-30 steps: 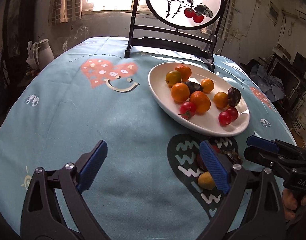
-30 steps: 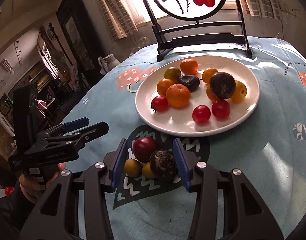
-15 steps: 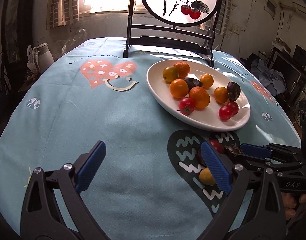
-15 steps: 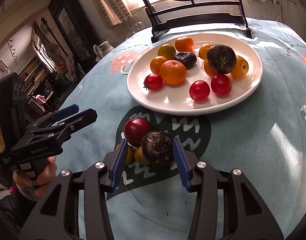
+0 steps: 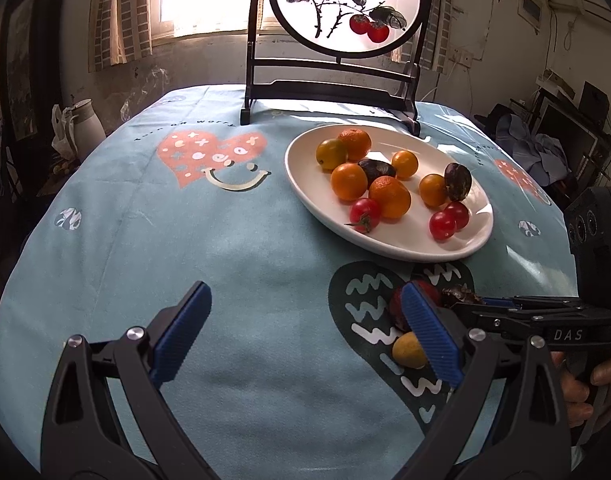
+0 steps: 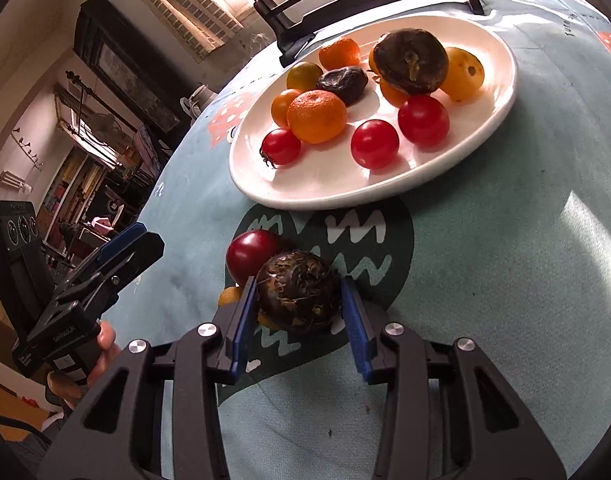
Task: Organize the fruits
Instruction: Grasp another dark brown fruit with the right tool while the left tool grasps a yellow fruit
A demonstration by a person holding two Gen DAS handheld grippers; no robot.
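Observation:
A white oval plate (image 5: 471,242) (image 6: 325,184) holds several oranges, red tomatoes and dark fruits. On the cloth in front of it lie a red tomato (image 6: 251,254), small yellow fruits (image 5: 407,356) and a dark wrinkled fruit (image 6: 299,296). My right gripper (image 6: 297,300) is shut on the dark wrinkled fruit, with both blue pads touching its sides. My left gripper (image 5: 305,330) is open and empty over the cloth, left of these fruits.
The round table has a light blue cloth (image 5: 185,240) with heart prints. A black stand with a round painted screen (image 5: 345,8) stands at the far edge behind the plate. A white jug (image 5: 83,120) stands beyond the table at the left.
My right gripper moved forward and down around the dark wrinkled fruit and closed on it. My left gripper stayed open and barely moved.

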